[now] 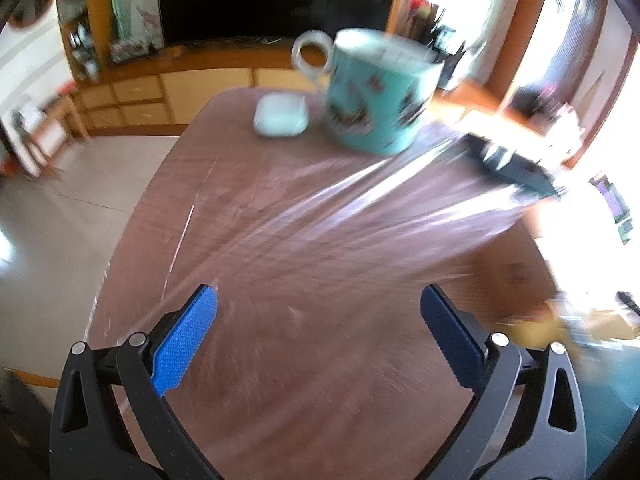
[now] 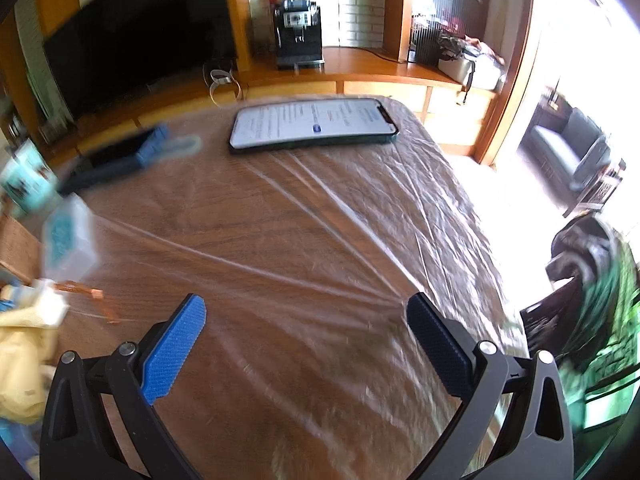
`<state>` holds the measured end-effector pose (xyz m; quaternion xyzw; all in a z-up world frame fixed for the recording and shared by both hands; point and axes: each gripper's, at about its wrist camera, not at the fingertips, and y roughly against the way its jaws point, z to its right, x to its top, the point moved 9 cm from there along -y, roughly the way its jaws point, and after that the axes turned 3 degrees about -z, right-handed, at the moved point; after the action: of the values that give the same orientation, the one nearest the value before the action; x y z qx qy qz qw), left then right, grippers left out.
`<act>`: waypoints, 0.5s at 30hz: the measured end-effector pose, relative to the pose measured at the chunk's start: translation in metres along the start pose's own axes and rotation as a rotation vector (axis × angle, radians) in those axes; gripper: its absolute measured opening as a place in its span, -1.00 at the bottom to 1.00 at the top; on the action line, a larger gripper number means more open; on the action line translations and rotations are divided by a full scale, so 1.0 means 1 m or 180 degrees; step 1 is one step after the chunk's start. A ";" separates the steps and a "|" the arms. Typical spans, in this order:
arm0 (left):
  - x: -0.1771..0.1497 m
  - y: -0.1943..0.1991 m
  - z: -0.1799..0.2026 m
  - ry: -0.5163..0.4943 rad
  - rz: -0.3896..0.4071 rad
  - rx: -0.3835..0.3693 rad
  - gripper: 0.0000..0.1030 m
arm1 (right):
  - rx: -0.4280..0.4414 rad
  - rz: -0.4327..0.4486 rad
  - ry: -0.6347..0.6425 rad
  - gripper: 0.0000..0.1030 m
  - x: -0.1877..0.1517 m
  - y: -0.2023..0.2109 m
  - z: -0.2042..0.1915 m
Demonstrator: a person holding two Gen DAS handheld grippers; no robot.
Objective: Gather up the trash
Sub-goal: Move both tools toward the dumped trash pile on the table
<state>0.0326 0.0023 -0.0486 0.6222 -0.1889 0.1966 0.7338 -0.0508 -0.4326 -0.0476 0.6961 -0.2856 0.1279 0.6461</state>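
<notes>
A teal mug (image 1: 376, 92) stands at the far side of a wooden table (image 1: 320, 360), a white case (image 1: 280, 115) just left of it. A lit phone (image 2: 314, 125) lies flat at the table's far edge.

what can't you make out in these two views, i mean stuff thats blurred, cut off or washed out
- Left wrist view: the dark object right of the teal mug is motion-blurred; what it is cannot be told.
- Left wrist view: the table's right side is washed out by window glare.
- Right wrist view: the yellowish item is cut by the left edge and blurred.
- Right wrist view: the phone text is too small.
</notes>
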 end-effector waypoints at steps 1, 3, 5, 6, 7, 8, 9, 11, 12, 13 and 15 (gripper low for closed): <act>-0.002 0.015 0.002 0.0043 0.0028 -0.0151 0.97 | 0.0040 0.0067 -0.0006 0.93 -0.002 0.011 0.000; -0.011 0.051 0.016 0.0068 0.0079 -0.0566 0.97 | 0.0165 0.0177 0.0127 0.93 -0.006 0.033 -0.009; -0.020 0.078 0.038 -0.0008 0.0121 -0.0927 0.97 | 0.0313 0.0253 0.0305 0.93 -0.011 0.049 -0.024; -0.028 0.093 0.055 -0.0114 0.0111 -0.1138 0.97 | 0.0374 0.0264 0.0389 0.93 -0.017 0.055 -0.033; -0.038 0.105 0.076 -0.0273 0.0065 -0.1319 0.97 | 0.0454 0.0257 0.0503 0.93 -0.019 0.059 -0.047; -0.047 0.110 0.091 -0.0380 0.0031 -0.1392 0.97 | 0.0519 0.0237 0.0604 0.93 -0.021 0.062 -0.061; -0.062 0.115 0.115 -0.0582 -0.0024 -0.1450 0.97 | 0.0569 0.0229 0.0669 0.93 -0.021 0.064 -0.073; -0.077 0.118 0.141 -0.0865 -0.0103 -0.1486 0.97 | 0.0722 0.0205 0.0856 0.93 -0.024 0.065 -0.101; -0.088 0.114 0.157 -0.1017 -0.0142 -0.1452 0.97 | 0.0738 0.0188 0.0914 0.93 -0.026 0.064 -0.108; -0.097 0.109 0.168 -0.1143 -0.0177 -0.1365 0.97 | 0.0739 0.0142 0.1014 0.93 -0.030 0.060 -0.121; -0.109 0.100 0.176 -0.1258 -0.0237 -0.1266 0.97 | 0.0785 0.0071 0.1146 0.93 -0.038 0.055 -0.140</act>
<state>-0.1187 -0.1627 0.0057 0.4988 -0.3403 0.0035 0.7971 -0.0854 -0.2876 -0.0038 0.7326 -0.1554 0.2912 0.5952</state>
